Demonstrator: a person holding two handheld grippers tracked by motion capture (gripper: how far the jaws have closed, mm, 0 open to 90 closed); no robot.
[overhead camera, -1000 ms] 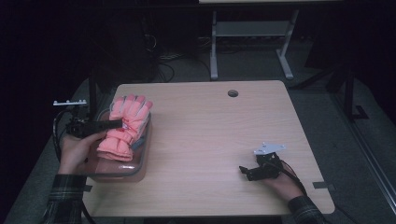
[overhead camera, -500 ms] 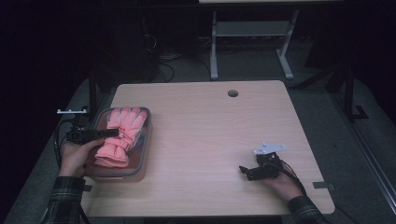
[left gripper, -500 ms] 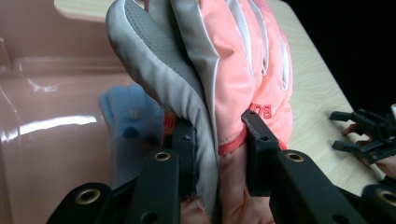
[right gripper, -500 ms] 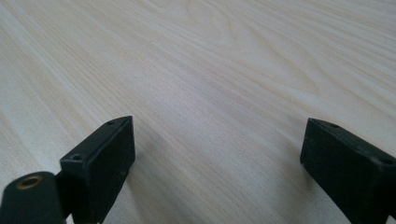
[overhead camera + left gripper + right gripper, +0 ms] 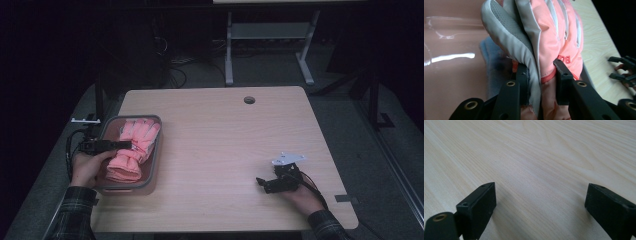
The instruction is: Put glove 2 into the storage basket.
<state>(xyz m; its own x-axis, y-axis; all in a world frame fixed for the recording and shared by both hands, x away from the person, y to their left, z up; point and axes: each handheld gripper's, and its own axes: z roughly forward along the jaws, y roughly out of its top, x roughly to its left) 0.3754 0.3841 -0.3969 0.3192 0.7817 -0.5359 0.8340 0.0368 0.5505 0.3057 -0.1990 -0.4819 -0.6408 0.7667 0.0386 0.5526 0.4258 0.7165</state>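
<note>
pink padded gloves (image 5: 134,147) lie in the grey-rimmed plastic bin (image 5: 152,165) at the left edge of the counter (image 5: 225,150), and the left tongs (image 5: 124,145) are clamped on them near the cuff. in the left gripper view the two black jaws pinch the pink and grey layers (image 5: 541,50) together, so the grip takes both gloves at once.

the step looks like settling the pair into the bin. to do it well, i would press them down flat until they rest on the bin floor, then spread the jaws fully before drawing back, so the cuff fabric does not snag and ride out again. pull the tongs away low and level, clear of the rim.

the right tongs (image 5: 267,184) rest on bare wood at the near right, jaws wide apart and holding nothing.
</note>
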